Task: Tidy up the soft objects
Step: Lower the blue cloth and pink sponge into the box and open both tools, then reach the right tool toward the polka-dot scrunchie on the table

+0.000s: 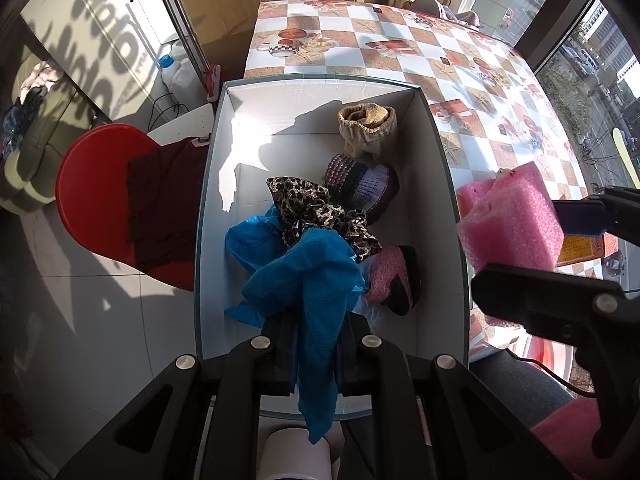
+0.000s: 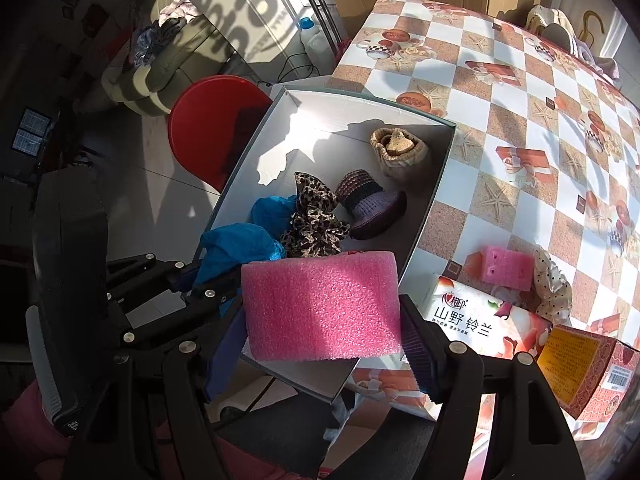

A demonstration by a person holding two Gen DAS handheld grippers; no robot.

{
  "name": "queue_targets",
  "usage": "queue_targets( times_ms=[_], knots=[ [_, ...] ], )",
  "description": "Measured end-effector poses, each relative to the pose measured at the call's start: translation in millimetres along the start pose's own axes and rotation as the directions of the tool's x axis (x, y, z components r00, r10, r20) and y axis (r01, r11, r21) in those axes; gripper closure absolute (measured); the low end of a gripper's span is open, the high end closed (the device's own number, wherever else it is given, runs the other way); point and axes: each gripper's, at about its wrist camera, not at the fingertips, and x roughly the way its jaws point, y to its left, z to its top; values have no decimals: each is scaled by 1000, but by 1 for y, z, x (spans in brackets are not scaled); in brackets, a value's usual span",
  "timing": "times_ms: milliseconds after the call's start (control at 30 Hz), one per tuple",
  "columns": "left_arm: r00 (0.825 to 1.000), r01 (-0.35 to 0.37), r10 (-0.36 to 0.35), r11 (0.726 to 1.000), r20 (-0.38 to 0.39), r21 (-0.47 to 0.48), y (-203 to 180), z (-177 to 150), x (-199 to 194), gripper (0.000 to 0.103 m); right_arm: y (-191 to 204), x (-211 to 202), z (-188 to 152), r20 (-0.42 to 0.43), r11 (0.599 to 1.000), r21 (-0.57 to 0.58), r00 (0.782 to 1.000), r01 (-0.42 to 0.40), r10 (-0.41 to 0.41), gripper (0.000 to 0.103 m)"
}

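The white box (image 1: 440, 168) stood open on the checkered table (image 1: 400, 32), its left wall overhanging the table edge above a red stool (image 1: 92, 200). In the left wrist view, the left gripper (image 1: 316, 344) at 6 o'clock was clamped on a blue cloth (image 1: 316, 280), which bunched above the jaws and trailed limp below them over the near wall of the box. Inside the box, at 12 o'clock from the cloth, lay a leopard-print scrunchie (image 1: 316, 208), a striped knitted hat (image 1: 364, 184), a beige rolled knit (image 1: 368, 124) near the far wall, and a pink-and-black knitted item (image 1: 394, 276) at 3 o'clock. In the right wrist view, the right gripper (image 2: 324, 336) was closed across the ends of a pink foam block (image 2: 324, 304), held above the near right corner of the box. A second pink foam piece (image 2: 508, 268), a tissue pack (image 2: 472, 320), a polka-dot fabric item (image 2: 554, 284) and an orange carton (image 2: 580, 364) remained on the table at 3 o'clock. Judged from its appearance, the foam was very light and compressible; a grip across its width with moderate closure should hold it without crushing. The cloth appeared thin and slack, would not keep a shape, and was best gripped at a gathered bunch, since a single layer could slip from the pads.
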Motion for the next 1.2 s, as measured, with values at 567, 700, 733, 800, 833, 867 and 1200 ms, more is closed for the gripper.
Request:
queue_targets(
  times_ms=[567,700,733,800,833,867,1200],
  knots=[
    [1000,22,-21,998,13,-52,9,2,5,22,0,35,25,-74,1000,8,997,-30,30,11],
    [999,29,-27,998,30,-51,6,4,1,3,-18,29,28,-85,996,78,995,-42,48,11],
    [999,33,-32,998,32,-52,4,6,0,0,-24,26,28,-86,994,98,995,-44,52,11],
    [997,57,-55,998,48,-41,-1,11,-4,0,-38,18,28,-90,990,132,994,-41,54,11],
    [996,63,-62,998,62,-28,-5,14,-8,0,-47,11,27,-90,988,150,995,-38,52,2],
    [995,68,-67,998,79,-12,-10,18,-12,0,-55,4,26,-92,985,167,995,-35,51,0],
    [979,170,-181,979,94,116,-86,75,-28,0,-170,-86,6,-124,948,316,992,39,1,0]
  ],
)
